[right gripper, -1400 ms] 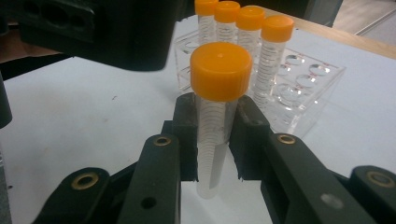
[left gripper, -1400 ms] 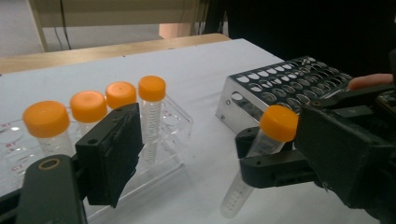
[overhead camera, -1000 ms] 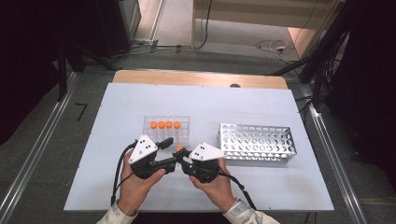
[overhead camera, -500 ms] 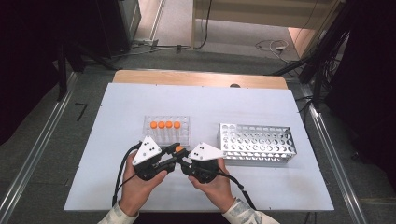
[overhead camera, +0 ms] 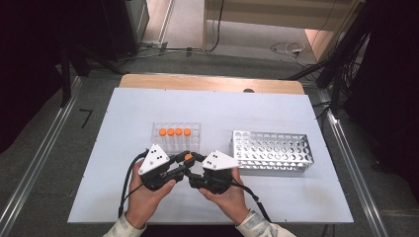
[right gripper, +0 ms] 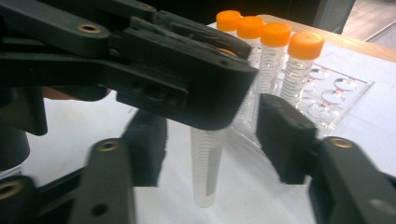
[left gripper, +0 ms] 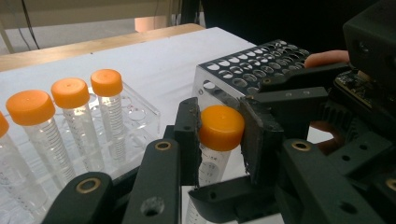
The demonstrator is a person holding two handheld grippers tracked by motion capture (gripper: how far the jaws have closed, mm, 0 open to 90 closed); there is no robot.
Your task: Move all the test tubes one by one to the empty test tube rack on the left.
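Both grippers meet at the table's front centre. A clear tube with an orange cap (overhead camera: pixel 188 157) hangs between them. My left gripper (left gripper: pixel 219 128) is shut on the orange cap (left gripper: pixel 222 127), one pad pressing on each side. My right gripper (right gripper: pixel 215 140) stands open around the tube's graduated body (right gripper: pixel 208 163). Its jaws have just been opening, and its pads (right gripper: pixel 285 140) are clear of the tube. In the high view the left gripper (overhead camera: pixel 183 160) and the right gripper (overhead camera: pixel 194 164) point at each other.
A clear plastic rack (overhead camera: pixel 196 143) with several orange-capped tubes (right gripper: pixel 275 42) stands just behind the grippers. A perforated metal rack (overhead camera: pixel 272 153) sits to the right, close to the right hand. White tabletop (overhead camera: pixel 296 113) extends behind both racks.
Both hands have stayed in place. The left gripper's jaws have closed in on the capped end of the tube, and the right gripper's jaws have spread apart.
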